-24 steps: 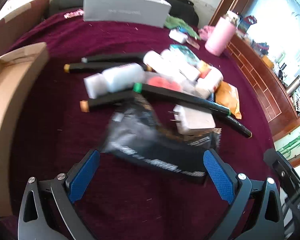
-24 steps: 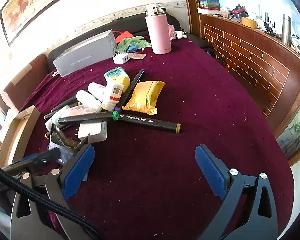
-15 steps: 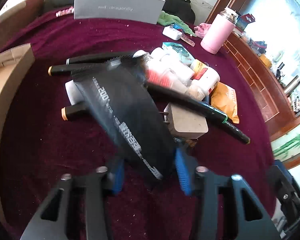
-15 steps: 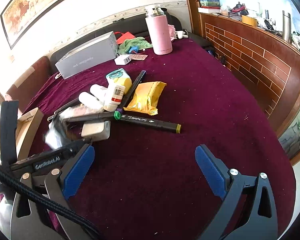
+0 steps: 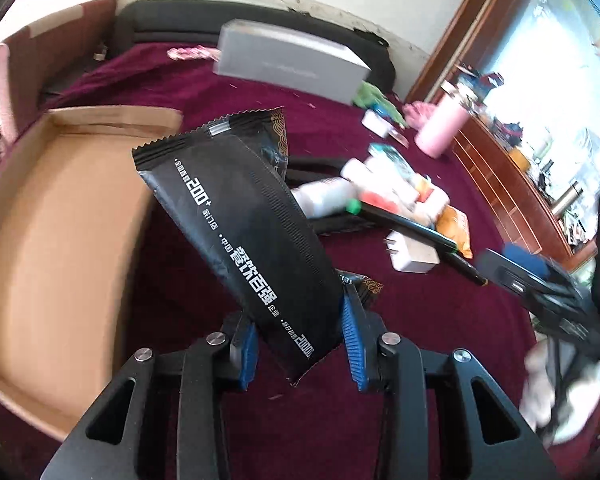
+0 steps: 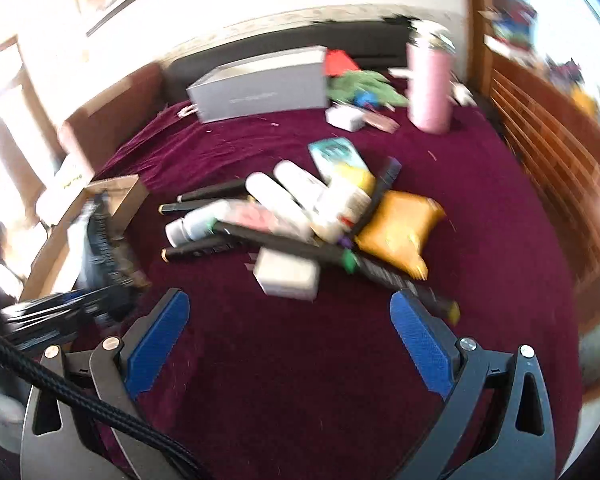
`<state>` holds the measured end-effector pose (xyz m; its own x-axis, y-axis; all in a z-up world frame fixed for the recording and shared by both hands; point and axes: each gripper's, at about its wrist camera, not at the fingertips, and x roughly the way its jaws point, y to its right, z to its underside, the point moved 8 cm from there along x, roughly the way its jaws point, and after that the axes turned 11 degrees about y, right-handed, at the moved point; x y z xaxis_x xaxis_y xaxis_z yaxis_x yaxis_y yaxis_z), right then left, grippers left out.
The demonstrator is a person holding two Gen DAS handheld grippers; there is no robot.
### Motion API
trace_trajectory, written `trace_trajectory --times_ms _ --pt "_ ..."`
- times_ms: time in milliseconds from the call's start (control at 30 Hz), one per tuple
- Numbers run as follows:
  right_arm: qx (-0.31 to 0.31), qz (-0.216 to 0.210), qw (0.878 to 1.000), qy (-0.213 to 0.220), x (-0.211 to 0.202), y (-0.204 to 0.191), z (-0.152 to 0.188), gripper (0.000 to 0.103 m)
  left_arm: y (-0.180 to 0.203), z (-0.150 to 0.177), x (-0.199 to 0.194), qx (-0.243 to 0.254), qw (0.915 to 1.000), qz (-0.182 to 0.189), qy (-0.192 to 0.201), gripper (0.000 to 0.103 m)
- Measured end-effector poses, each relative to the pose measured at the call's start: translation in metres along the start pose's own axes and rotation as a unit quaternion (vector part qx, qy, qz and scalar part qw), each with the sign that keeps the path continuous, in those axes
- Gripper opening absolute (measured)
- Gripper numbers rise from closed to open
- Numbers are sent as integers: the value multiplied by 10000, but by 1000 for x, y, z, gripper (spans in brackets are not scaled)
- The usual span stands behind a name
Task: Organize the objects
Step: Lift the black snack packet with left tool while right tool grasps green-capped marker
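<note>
In the left wrist view, a black foil packet with white printing [image 5: 252, 232] is being gripped at its lower end by the left gripper [image 5: 300, 344], lifted off the maroon cloth-covered table [image 5: 400, 320], beside the shallow brown cardboard box [image 5: 60, 248]. In the right wrist view, the right gripper [image 6: 288, 332] is being held wide and empty over the cloth, near a white charger block [image 6: 288, 276].
</note>
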<state>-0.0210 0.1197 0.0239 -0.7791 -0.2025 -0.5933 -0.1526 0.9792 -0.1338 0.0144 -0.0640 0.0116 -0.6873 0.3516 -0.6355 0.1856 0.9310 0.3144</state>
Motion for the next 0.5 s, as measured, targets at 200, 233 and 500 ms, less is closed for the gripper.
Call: trace_trajectory --times_ms 200,233,500 --pt "-1335 -153 9894 -553 61 -30 -10 84 -25 1 -30 -78 9998 -73 184 32" --pt "-1413 -181 9873 -706 72 -30 -9 79 -28 2 -33 -82 9997 -68 198 32" --pt "-1509 -306 9824 -1062 92 -28 -1 65 -28 6 -29 -92 9999 9 135 32"
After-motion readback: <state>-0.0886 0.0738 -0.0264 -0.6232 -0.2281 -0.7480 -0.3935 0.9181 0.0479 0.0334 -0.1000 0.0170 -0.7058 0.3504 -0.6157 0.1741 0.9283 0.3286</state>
